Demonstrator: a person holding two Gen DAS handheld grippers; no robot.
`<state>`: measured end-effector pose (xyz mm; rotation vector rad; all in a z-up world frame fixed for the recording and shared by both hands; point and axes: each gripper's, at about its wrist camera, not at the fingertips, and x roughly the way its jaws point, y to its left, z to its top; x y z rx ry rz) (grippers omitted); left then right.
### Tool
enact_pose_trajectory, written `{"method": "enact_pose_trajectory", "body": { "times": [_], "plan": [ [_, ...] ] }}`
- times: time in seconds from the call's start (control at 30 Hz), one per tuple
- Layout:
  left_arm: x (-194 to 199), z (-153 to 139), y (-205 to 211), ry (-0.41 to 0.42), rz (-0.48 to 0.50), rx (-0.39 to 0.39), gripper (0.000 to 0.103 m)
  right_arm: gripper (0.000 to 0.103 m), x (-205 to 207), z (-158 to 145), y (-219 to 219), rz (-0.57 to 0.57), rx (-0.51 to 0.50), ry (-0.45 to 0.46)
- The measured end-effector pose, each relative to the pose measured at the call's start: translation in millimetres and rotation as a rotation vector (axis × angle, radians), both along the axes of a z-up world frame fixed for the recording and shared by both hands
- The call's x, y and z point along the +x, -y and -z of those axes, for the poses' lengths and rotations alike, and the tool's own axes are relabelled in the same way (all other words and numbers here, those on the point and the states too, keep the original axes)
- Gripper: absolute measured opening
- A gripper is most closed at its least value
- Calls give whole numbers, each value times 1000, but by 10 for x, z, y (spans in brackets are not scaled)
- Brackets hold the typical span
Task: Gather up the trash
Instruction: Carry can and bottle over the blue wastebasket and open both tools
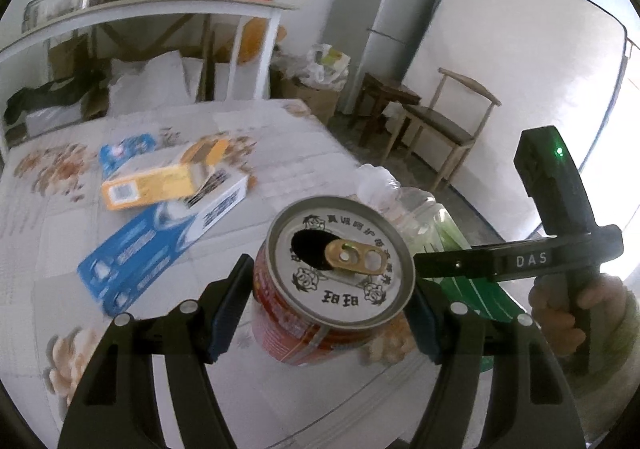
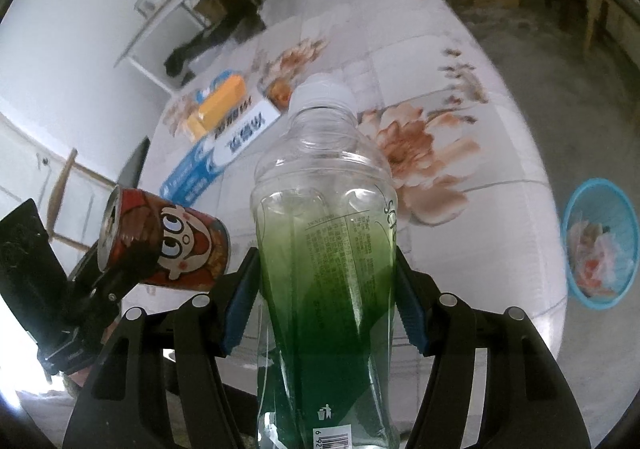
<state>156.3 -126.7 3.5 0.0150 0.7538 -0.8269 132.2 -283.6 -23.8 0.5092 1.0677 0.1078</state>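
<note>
A red drink can (image 1: 340, 261) with an open pull-tab top sits between the blue pads of my left gripper (image 1: 328, 289), which is shut on its sides, clear of the table. In the right wrist view the same can (image 2: 172, 245) hangs tilted at the left. My right gripper (image 2: 325, 265) is shut on a clear plastic bottle (image 2: 324, 249) with a green label and a white cap, and holds it upright. From the left wrist, the bottle (image 1: 404, 201) shows just behind the can, with a hand (image 1: 572, 313) on the right gripper's handle.
A floral cloth covers the table (image 2: 440, 169). On it lie a long blue box (image 1: 160, 245) and a yellow box (image 1: 160, 185). A blue wastebasket (image 2: 600, 245) holding trash stands on the floor to the right. A chair (image 1: 444, 121), a fridge (image 1: 384, 17) and a loaded shelf (image 1: 160, 5) stand behind.
</note>
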Motion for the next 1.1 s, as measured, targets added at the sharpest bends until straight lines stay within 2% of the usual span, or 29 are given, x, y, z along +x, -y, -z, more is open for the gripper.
{"method": "enact_pose_trajectory", "body": {
  "times": [0.17,0.27,0.4,0.5,0.63,0.77,0.83,0.87,0.9,1.0,1.1],
  "plan": [
    [34,-246,360,33,92,-16,69,59,-221,-163,461,132,41,72],
    [51,-412,708,47,175,-44,69,59,-520,-304,887,271,38,121],
    [113,-495,1383,-1,301,-73,69,59,-1037,-304,1517,488,16,117],
    [161,-400,1957,-108,393,-67,69,59,-1344,-101,1898,610,62,81],
    [201,-100,2789,-298,494,-26,68,59,-1526,387,2277,702,178,-9],
    [67,200,3533,-335,543,87,67,60,-1483,977,2710,776,321,-84],
    [47,295,3827,-363,553,105,70,64,-1409,1145,2923,803,327,-79],
    [61,325,3909,-374,542,113,76,66,-1376,1213,3008,816,317,-77],
    [72,367,4011,-382,509,124,78,70,-1344,1309,3154,850,293,-84],
    [97,377,4054,-401,468,119,78,72,-1362,1467,3349,904,271,-90],
    [87,249,3839,-371,492,75,78,72,-1466,1527,3328,922,262,-97]
  ]
}}
